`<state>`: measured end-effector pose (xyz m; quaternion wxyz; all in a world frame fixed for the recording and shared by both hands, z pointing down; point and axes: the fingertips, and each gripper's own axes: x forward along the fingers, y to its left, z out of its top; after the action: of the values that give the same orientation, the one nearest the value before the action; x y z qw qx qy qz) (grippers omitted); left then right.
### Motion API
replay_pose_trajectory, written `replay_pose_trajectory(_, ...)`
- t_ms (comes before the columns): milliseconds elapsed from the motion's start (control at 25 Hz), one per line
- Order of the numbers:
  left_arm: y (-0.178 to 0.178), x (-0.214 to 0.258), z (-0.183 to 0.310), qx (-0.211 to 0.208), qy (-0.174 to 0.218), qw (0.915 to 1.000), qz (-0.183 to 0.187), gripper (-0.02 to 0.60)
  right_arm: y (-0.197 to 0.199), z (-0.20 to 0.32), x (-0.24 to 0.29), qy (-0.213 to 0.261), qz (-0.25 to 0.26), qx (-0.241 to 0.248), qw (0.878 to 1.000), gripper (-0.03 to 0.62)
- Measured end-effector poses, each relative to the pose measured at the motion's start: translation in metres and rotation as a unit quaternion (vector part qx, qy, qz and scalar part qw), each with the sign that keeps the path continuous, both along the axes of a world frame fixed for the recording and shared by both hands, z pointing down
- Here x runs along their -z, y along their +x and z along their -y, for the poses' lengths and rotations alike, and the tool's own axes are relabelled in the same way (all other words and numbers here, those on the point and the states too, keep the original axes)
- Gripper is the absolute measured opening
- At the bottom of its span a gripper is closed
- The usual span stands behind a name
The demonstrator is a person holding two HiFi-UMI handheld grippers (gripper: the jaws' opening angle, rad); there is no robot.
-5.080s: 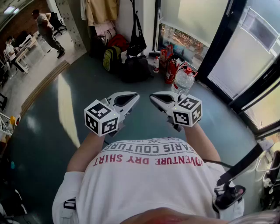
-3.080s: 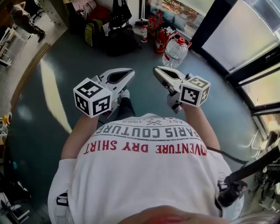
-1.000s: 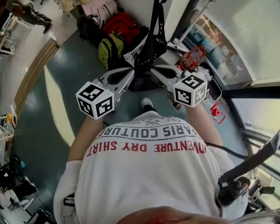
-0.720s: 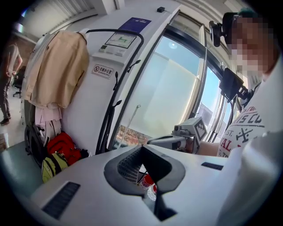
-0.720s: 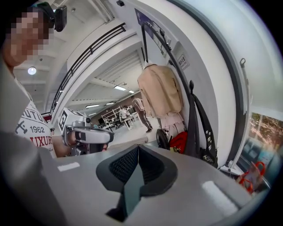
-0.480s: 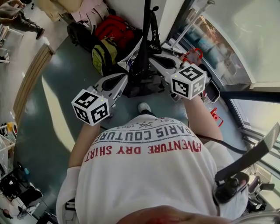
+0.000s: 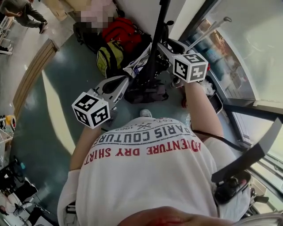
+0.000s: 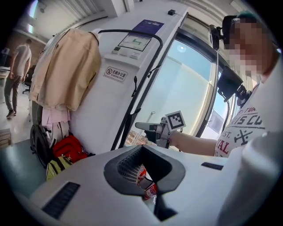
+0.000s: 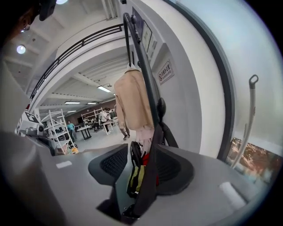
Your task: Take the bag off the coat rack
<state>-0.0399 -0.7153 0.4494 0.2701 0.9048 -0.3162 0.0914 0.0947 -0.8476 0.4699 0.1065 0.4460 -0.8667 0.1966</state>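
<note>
We hold two grippers: the left gripper [image 7: 125, 80], at the bag's 8 o'clock, has its jaws pressed together on nothing. The right gripper [image 7: 162, 47], at its 1 o'clock, has just been opening its jaws, which stand spread with the bag's one strap [image 9: 149, 176] between them, unpinched. The one black bag [image 7: 149, 73] hangs on the coat rack [image 7: 162, 13] at our 12 o'clock, and two packs lie at its 10 o'clock, a red backpack [image 7: 124, 32] and a yellow-green backpack [image 7: 107, 56].

A red fabric backpack [image 7: 123, 32] sits on the grey-blue floor [image 7: 53, 101] at the foot of the white wall [image 8: 101, 114], with a yellow-green and black backpack [image 7: 107, 56] just beside it. Above the red backpack hangs a tan cloth jacket [image 8: 66, 66]. A person in a light top [image 8: 17, 73] stands well away from it.
</note>
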Motion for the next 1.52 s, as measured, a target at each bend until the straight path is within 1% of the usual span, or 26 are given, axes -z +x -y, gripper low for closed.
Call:
replay_pose_trajectory(40,-0.001,-0.001,0.005,0.003,-0.001,1.0000,-0.001,0.003,0.000,0.009,-0.006,-0.003,-0.007,-0.003,1.000,0.159)
replay_pose_trajectory(120,-0.003,-0.003,0.013,0.008,-0.004,1.0000,-0.002,0.003,-0.002,0.024,-0.018,-0.008,-0.028,-0.004,1.000,0.160)
replay_pose_trajectory(200,-0.005,-0.007,0.021,0.013,-0.007,0.9999,-0.003,0.003,-0.002,0.037,-0.028,-0.016,-0.033,-0.008,0.999,0.160)
replay_pose_trajectory(360,-0.008,-0.012,0.026,0.020,-0.014,0.9997,0.000,0.003,-0.008,0.049,-0.045,-0.046,-0.005,-0.004,0.999,0.158)
replay_pose_trajectory(560,-0.011,-0.016,0.025,0.021,-0.019,0.9996,0.001,0.003,-0.012,0.060,-0.057,-0.076,0.035,-0.013,0.996,0.156)
replay_pose_trajectory(600,-0.012,-0.017,0.025,0.022,-0.020,0.9996,0.002,0.003,-0.012,0.061,-0.058,-0.081,0.037,-0.015,0.996,0.149)
replay_pose_trajectory(720,-0.015,-0.017,0.025,0.027,-0.021,0.9994,0.001,0.003,-0.008,0.062,-0.061,-0.083,0.029,-0.027,0.996,0.060)
replay_pose_trajectory(880,-0.018,-0.020,0.023,0.030,-0.025,0.9992,0.000,0.003,-0.005,0.062,-0.062,-0.080,0.017,-0.039,0.996,0.027)
replay_pose_trajectory(1040,-0.018,-0.022,0.018,0.030,-0.027,0.9992,0.000,0.003,-0.008,0.054,-0.055,-0.062,0.003,-0.039,0.997,0.017)
replay_pose_trajectory(1160,-0.022,-0.023,0.016,0.031,-0.030,0.9991,0.002,0.003,-0.014,0.047,-0.035,-0.021,-0.016,-0.026,0.999,0.014)
replay_pose_trajectory(1320,-0.024,-0.019,0.014,0.039,-0.029,0.9988,0.000,0.003,-0.010,0.044,0.005,0.018,-0.022,-0.025,0.999,0.014)
replay_pose_trajectory(1440,-0.024,-0.011,0.011,0.043,-0.023,0.9988,-0.005,0.003,-0.001,0.043,0.041,0.041,-0.007,-0.030,0.999,0.013)
replay_pose_trajectory(1520,-0.025,-0.005,0.009,0.045,-0.017,0.9988,-0.008,0.003,0.000,0.040,0.070,0.068,-0.004,-0.028,0.997,0.012)
